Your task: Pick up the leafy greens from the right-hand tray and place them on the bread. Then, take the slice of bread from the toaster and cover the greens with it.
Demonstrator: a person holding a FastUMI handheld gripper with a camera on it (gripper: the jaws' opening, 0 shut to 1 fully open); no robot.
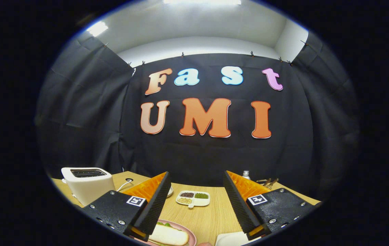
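My gripper [196,181] is held above the wooden table with its fingers wide apart and nothing between them. Below the left finger lies a pink plate [188,232] carrying a slice of bread [168,235], and a bit of green [165,224] peeks out at the bread's far edge. A white toaster [86,184] stands on the table left of the left finger, its slots dark; no bread is visible in them. A white tray's corner [230,239] shows under the right finger, contents hidden.
A small white divided dish [193,199] with dark, green and pale fillings sits on the table between and beyond the fingers. A bottle top [246,174] and a metal object [267,181] lie near the back wall on the right. The toaster's cord [125,184] runs behind the left finger.
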